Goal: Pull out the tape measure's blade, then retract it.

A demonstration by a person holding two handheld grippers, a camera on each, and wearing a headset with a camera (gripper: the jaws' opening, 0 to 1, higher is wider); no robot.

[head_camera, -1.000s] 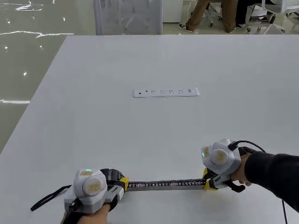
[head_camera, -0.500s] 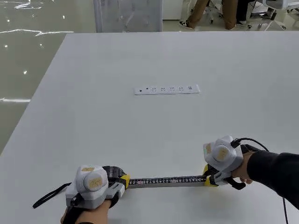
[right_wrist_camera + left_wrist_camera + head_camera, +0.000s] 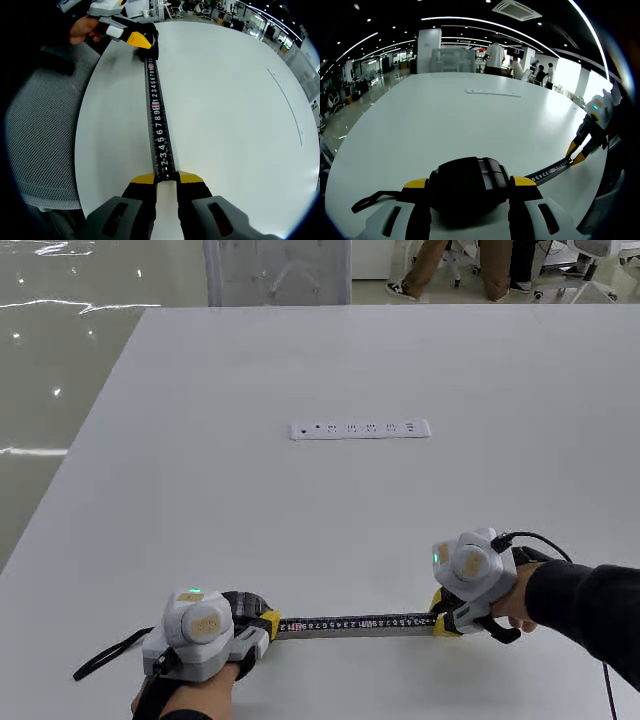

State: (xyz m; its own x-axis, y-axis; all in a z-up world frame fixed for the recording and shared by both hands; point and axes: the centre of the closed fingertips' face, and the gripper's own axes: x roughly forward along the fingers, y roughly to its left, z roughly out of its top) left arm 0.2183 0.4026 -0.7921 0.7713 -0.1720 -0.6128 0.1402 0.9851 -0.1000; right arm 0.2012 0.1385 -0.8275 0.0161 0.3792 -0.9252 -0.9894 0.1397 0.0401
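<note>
White table [image 3: 300, 520] | left gripper [image 3: 469, 183] clamps tape measure [image 3: 248, 606] | right gripper [image 3: 165, 177] pinches blade [image 3: 156, 105]

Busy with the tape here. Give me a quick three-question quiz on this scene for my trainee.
1. True or false: the right gripper is shut on the tip of the blade.
2. The left gripper clamps: A a hammer, B the tape case, C nothing.
3. Fill in: the white thing lying farther up the table is a ____.
Key: 1 true; 2 B; 3 power strip.
</note>
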